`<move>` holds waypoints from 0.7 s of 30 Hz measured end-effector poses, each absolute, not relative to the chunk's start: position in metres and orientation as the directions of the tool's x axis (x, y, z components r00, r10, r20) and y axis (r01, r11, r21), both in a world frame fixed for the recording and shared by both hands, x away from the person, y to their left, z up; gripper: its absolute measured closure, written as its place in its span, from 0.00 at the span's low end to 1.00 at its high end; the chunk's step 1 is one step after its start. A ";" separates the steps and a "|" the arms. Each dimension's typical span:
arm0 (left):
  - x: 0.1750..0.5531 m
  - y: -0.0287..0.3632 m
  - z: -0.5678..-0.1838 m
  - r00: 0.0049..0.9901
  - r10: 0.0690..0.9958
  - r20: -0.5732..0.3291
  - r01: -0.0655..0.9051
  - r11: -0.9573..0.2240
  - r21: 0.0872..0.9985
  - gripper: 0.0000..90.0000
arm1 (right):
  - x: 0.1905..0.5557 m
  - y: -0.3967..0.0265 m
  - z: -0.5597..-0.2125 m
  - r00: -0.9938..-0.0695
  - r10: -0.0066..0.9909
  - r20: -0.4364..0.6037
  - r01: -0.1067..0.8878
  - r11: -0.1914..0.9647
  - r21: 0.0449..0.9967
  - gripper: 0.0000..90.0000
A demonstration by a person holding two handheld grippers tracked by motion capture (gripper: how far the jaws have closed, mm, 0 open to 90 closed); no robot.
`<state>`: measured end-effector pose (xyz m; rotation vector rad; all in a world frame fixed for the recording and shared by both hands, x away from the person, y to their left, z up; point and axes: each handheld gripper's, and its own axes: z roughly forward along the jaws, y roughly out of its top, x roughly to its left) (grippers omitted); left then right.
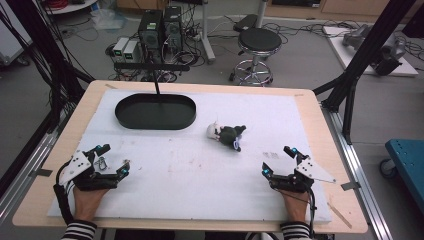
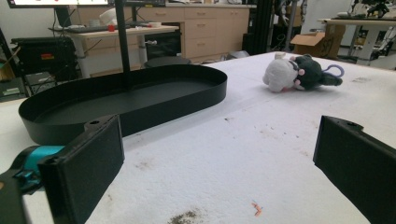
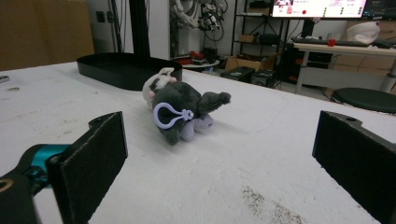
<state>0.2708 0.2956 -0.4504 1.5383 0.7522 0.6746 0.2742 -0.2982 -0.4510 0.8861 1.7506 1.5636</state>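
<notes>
1. Left tongs [image 1: 112, 158] rest on the tabletop [image 1: 200, 170], jaws wide apart, holding nothing.
2. Right tongs [image 1: 278, 161] likewise gape, unladen.
3. The plush mouse toy [image 1: 226, 134] lies mid-tabletop, right of the black oval tray [image 1: 155, 111].

One plush toy [image 1: 226, 134] was counted on the white table cover [image 1: 200, 175], and one black oval tray [image 1: 155, 111] beside it. Two grippers were counted: the left gripper [image 1: 114, 159] and the right gripper [image 1: 276, 160]. One stool [image 1: 258, 42] was seen beyond the table.
</notes>
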 end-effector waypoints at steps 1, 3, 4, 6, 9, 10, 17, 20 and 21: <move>0.271 0.296 -0.450 0.618 0.786 -0.007 0.079 -0.053 0.995 0.03 | 0.274 -0.298 -0.451 -0.580 0.814 -0.014 0.077 0.072 0.994 0.03; 0.271 0.296 -0.450 0.616 0.788 -0.006 0.077 -0.052 0.996 0.03 | 0.274 -0.298 -0.451 -0.581 0.814 -0.010 0.082 0.071 0.994 0.03; 0.271 0.296 -0.450 0.615 0.789 -0.005 0.077 -0.054 0.996 0.03 | 0.274 -0.298 -0.451 -0.580 0.814 -0.011 0.081 0.072 0.994 0.03; 0.270 0.296 -0.450 0.614 0.789 -0.002 0.076 -0.056 0.996 0.03 | 0.274 -0.298 -0.451 -0.580 0.814 -0.015 0.077 0.074 0.994 0.03; 0.271 0.296 -0.450 0.614 0.789 -0.005 0.077 -0.054 0.996 0.03 | 0.274 -0.298 -0.451 -0.580 0.815 -0.013 0.080 0.072 0.994 0.03; 0.271 0.296 -0.450 0.614 0.789 -0.006 0.077 -0.052 0.996 0.03 | 0.274 -0.298 -0.451 -0.579 0.815 -0.014 0.078 0.073 0.994 0.03; 0.271 0.296 -0.450 0.613 0.790 -0.012 0.080 -0.046 0.996 0.03 | 0.274 -0.297 -0.451 -0.580 0.814 -0.020 0.074 0.077 0.994 0.03; 0.271 0.296 -0.450 0.615 0.789 -0.014 0.081 -0.045 0.996 0.03 | 0.274 -0.298 -0.450 -0.581 0.814 -0.015 0.075 0.072 0.995 0.03; 0.271 0.297 -0.450 0.615 0.789 -0.011 0.080 -0.048 0.996 0.03 | 0.275 -0.299 -0.450 -0.582 0.813 -0.007 0.089 0.072 0.993 0.03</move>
